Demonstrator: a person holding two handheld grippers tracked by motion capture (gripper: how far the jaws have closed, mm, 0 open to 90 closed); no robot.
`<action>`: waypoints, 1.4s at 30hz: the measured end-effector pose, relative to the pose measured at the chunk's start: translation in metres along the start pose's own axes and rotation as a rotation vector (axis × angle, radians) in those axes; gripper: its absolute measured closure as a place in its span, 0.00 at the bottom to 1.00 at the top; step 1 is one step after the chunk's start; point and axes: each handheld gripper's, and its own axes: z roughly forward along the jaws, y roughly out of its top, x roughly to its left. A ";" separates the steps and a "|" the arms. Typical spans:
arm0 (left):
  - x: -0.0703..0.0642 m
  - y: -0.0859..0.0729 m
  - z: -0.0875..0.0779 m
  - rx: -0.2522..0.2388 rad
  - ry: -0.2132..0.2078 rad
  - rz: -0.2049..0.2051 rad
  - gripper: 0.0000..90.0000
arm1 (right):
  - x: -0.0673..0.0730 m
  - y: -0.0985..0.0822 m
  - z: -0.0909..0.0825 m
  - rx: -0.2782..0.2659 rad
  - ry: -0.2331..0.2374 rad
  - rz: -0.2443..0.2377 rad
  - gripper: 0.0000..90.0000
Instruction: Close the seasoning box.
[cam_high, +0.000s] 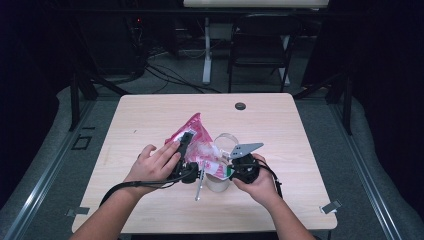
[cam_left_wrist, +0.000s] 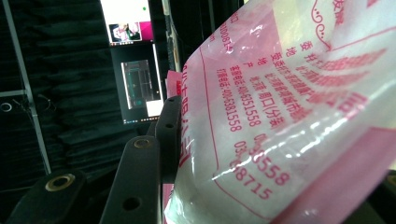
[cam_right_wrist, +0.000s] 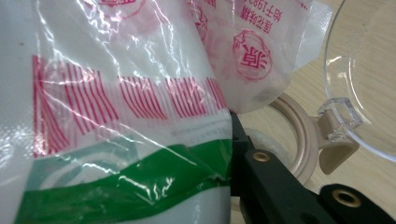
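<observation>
This is a recording lab or studio rather than a home — black curtains (cam_high: 385, 75) hang as walls around a single pale wooden table (cam_high: 150, 115) on a grey carpeted floor (cam_high: 175, 80). Loose cables (cam_high: 165, 75) trail across that floor toward dark equipment (cam_high: 135, 35) with a small red light. A black folding chair (cam_high: 262, 42) stands by the white leg of a second desk (cam_high: 206, 50) — and lit monitor screens (cam_left_wrist: 133, 60) glow against the curtains.

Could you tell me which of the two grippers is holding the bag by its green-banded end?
The right gripper: its view shows the green band of the bag at its fingers. The left gripper grips the pink printed upper part instead.
</observation>
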 end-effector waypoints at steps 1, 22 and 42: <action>0.000 0.000 0.000 0.001 -0.003 0.002 0.71 | 0.000 0.000 0.000 0.002 -0.001 0.002 1.00; 0.002 0.000 0.001 0.012 -0.061 0.059 0.73 | 0.001 0.000 0.000 0.009 -0.012 -0.011 1.00; 0.004 0.005 -0.001 0.019 -0.069 0.100 0.74 | -0.002 -0.001 -0.001 0.007 -0.022 0.004 1.00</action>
